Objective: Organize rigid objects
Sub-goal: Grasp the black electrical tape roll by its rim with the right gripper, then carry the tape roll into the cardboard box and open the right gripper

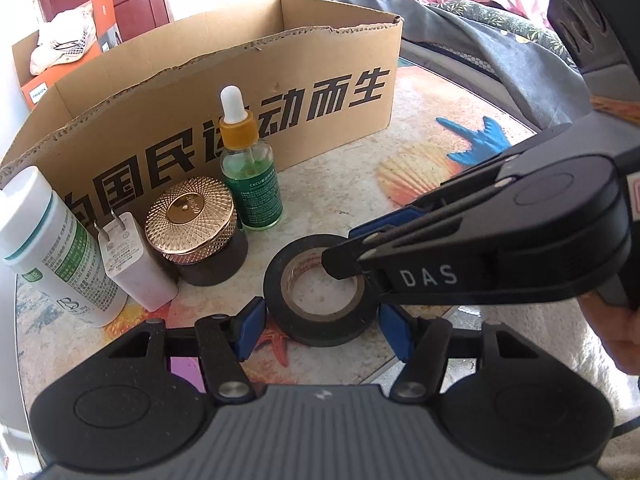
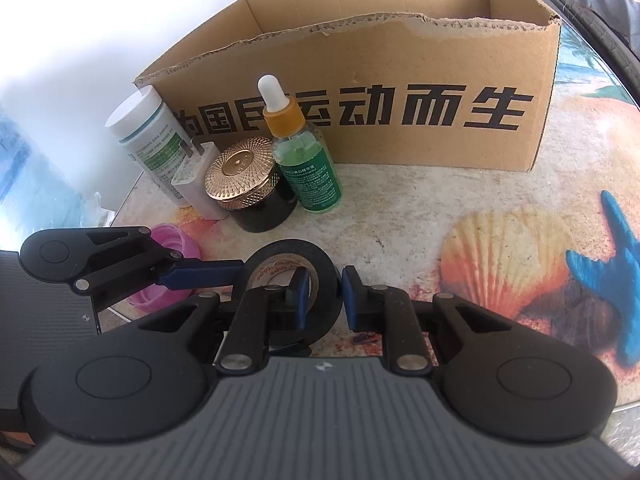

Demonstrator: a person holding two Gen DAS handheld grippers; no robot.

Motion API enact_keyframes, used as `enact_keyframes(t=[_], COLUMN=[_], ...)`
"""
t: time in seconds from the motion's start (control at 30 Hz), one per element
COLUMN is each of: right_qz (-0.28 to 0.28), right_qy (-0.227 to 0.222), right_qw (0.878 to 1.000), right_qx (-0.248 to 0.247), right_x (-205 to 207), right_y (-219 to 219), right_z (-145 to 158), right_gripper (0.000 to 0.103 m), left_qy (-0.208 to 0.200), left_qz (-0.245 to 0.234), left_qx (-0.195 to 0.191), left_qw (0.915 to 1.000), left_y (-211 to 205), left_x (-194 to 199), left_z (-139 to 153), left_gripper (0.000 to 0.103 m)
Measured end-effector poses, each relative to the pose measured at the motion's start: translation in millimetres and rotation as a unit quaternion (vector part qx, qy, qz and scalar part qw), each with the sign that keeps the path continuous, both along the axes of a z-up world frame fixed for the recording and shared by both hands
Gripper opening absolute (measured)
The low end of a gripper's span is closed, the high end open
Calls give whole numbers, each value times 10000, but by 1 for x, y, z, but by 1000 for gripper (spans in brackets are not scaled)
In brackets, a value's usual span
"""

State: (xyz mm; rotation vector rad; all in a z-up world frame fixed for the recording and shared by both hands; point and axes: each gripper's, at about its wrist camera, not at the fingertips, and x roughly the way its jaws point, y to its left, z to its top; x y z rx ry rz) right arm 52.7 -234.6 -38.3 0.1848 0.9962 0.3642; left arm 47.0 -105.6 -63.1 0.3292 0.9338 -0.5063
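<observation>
Black electrical tape (image 1: 320, 292), a roll lying flat on the seashell-printed worktop (image 1: 340, 184), sits in front of a row of things lined up against the cardboard box (image 1: 224, 92): a white bottle (image 1: 60, 244), a white charger plug (image 1: 134, 264), a gold-lidded jar (image 1: 196, 224) and a green dropper bottle (image 1: 250, 176). The right hand-held gripper (image 2: 325, 296) pinches the roll's wall, one blue pad inside the core and the other on the outer face. The left hand-held gripper (image 1: 320, 322) stands spread, its blue pads flanking the roll on either side without visibly pressing it, and a pink object (image 2: 168, 272) lies beside it.
</observation>
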Motion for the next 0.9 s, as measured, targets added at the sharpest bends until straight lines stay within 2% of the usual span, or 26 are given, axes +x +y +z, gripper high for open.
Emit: enact_keyframes(t=[0.1, 0.2, 0.33, 0.43, 0.5, 0.57, 0.63, 0.73, 0.8, 0.9], right_qz=[6, 15, 144, 424, 605, 787, 881, 997, 1050, 1005], right_qy=[-57, -311, -984, -1605, -1895, -1985, -1802, -1216, -605, 309], right_qw=[10000, 9994, 9948, 9855, 9792, 9763, 9794, 9874, 9926, 9943], right_qx=[-68, -136, -233, -348, -393, -347, -245, -169, -90, 149], right_x=[-3, -7, -7, 6, 22, 48, 80, 134, 173, 218], right_y=[3, 8, 18, 30, 37, 41, 43, 47, 50, 48], right_z=[6, 27, 78, 121, 144, 160, 166, 154, 137, 102], right_gripper=[17, 17, 17, 17, 17, 17, 17, 17, 17, 17], left_qy=[-40, -294, -965, -1515, -1729, -1739, -1502, -885, -400, 98], left_qz=[14, 34, 104, 217, 322, 460, 608, 797, 900, 946], left_qx=[-27, -108, -218, -223, -267, -316, -403, -480, -398, -101], left_qw=[10000, 9995, 9950, 9880, 9840, 9832, 9860, 9917, 9943, 9954], left_y=[1, 6, 17, 28, 36, 45, 54, 64, 65, 67], left_x=[-3, -10, -15, -9, 4, 25, 54, 103, 132, 161], left_z=[5, 22, 68, 108, 132, 151, 161, 155, 140, 114], left_gripper=[63, 63, 63, 63, 63, 63, 63, 63, 63, 63])
